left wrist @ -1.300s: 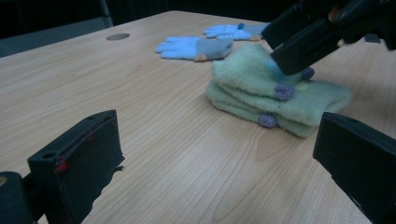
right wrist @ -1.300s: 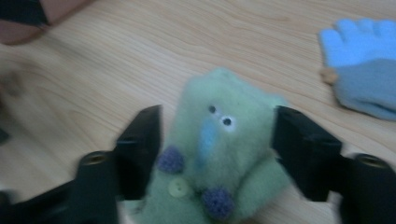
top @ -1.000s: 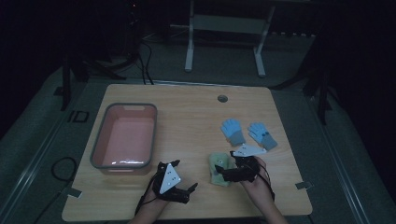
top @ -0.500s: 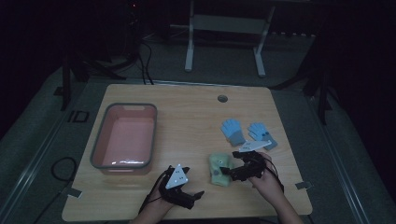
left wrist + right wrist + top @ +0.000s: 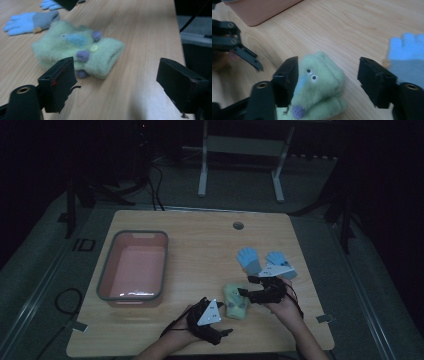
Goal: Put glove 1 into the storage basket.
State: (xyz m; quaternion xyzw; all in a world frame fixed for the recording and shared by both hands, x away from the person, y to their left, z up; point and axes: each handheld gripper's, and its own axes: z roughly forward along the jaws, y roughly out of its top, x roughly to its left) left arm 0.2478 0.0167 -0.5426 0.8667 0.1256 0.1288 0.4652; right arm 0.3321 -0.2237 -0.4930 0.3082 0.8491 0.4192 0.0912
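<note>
Jaws closing, spread — green mitten (image 5: pixel 319 85) between right pair, table edge (image 5: pixel 178 37) near.

The green mitten (image 5: pixel 82 51) is soft, fuzzy cloth. The blue gloves (image 5: pixel 265 263) look knitted. The tabletop (image 5: pixel 200 240) is smooth, pale wood. The pink tub (image 5: pixel 132 267) is shiny plastic.

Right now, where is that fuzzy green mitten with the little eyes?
In the high view the green mitten lies on the table's near edge, right of centre, between the two grippers, with the blue gloves just beyond it.
</note>
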